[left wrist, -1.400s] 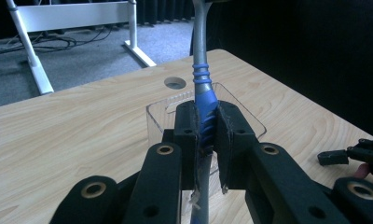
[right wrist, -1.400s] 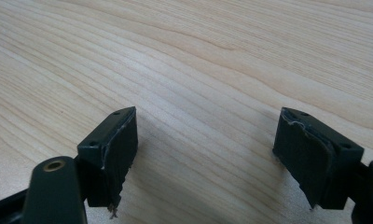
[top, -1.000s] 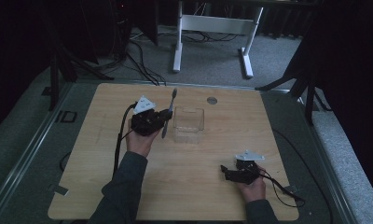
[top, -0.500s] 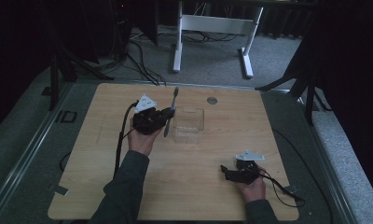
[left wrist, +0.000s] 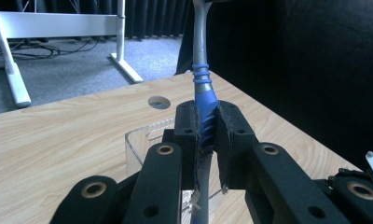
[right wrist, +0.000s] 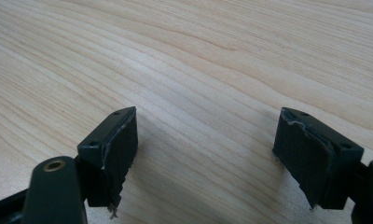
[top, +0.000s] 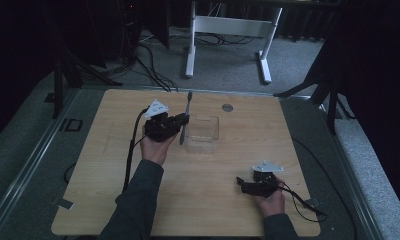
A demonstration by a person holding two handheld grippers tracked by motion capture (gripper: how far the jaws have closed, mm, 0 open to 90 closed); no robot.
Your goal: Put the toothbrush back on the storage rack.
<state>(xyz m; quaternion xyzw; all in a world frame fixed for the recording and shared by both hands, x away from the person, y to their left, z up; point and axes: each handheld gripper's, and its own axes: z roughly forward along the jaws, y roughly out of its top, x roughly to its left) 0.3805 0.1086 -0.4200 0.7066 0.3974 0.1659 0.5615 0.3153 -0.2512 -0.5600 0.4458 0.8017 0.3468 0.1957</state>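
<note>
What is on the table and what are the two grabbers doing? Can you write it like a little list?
table: light wooden tabletop
left gripper: shut on the toothbrush
toothbrush: blue and grey handle, upright between the jaws
clear box: see-through, beside the left gripper
right gripper: open, nothing between the jaws, low over bare wood
round hole: in the tabletop behind the clear box

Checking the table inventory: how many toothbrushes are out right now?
1. The toothbrush is clamped in the left claw, standing nearly upright beside the clear container near the table's middle. Whether another lies inside the container is hard to tell.
</note>
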